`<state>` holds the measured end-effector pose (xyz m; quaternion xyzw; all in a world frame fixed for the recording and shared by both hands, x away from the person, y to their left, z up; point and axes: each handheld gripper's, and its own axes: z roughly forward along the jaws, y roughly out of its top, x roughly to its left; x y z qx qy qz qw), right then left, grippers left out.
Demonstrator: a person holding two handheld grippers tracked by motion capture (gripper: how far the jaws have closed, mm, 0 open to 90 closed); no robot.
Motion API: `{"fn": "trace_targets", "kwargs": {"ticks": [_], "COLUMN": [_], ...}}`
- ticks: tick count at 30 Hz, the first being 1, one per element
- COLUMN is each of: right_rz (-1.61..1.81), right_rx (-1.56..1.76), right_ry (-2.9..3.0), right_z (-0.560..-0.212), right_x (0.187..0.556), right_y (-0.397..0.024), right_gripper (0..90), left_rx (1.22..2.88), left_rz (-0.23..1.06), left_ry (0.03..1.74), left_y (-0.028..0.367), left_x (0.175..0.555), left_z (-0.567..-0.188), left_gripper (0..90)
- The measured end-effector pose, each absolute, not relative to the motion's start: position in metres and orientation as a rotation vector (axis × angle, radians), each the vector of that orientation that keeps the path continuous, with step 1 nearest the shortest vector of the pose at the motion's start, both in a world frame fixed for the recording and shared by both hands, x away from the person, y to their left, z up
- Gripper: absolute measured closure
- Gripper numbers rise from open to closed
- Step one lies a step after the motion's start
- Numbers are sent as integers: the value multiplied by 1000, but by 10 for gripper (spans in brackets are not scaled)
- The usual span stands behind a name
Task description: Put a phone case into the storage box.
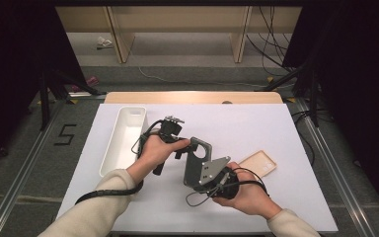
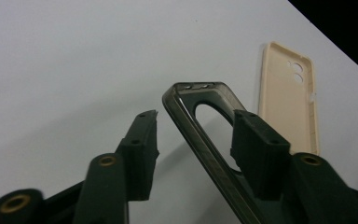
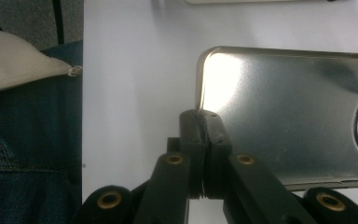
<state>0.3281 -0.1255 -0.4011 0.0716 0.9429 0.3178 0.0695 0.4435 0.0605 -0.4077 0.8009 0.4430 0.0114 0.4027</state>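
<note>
You have two phone cases on the table: one smoky grey translucent case (image 1: 200, 149) at centre frame in the high view, and one beige case (image 1: 258, 163) lying to its lower right. You have one white oblong tray (image 1: 123, 139) at centre left, and one white table top (image 1: 256, 128) under all of it. You hold two grippers, the left gripper (image 1: 176, 143) and the right gripper (image 1: 203, 170), one in each of your two hands.

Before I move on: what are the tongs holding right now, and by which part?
Right tongs pinch the smoky clear phone case at its edge near a corner. Left tongs straddle its camera end, not gripping.
</note>
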Motion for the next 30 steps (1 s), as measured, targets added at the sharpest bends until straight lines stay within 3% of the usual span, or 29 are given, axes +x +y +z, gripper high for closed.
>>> {"fn": "trace_targets", "kwargs": {"ticks": [3,7,24,30], "right_rz": [949,931,882,846], "right_rx": [211,194,161,160], "right_ry": [2841,2852,2866,2871], "right_z": [-402,-405,-409,-412], "right_x": [328,328,326,327], "right_y": [-125,-123,-119,-118], "right_gripper": [896,896,897,897], "left_rx": [2008,1990,1916,1884], "left_rz": [11,-9,-55,-40], "left_ry": [1132,1152,1187,1165], "left_y": [61,61,57,54], "left_x": [445,445,441,435], "left_z": [-407,-406,-398,-391], "left_gripper": [630,670,750,816]}}
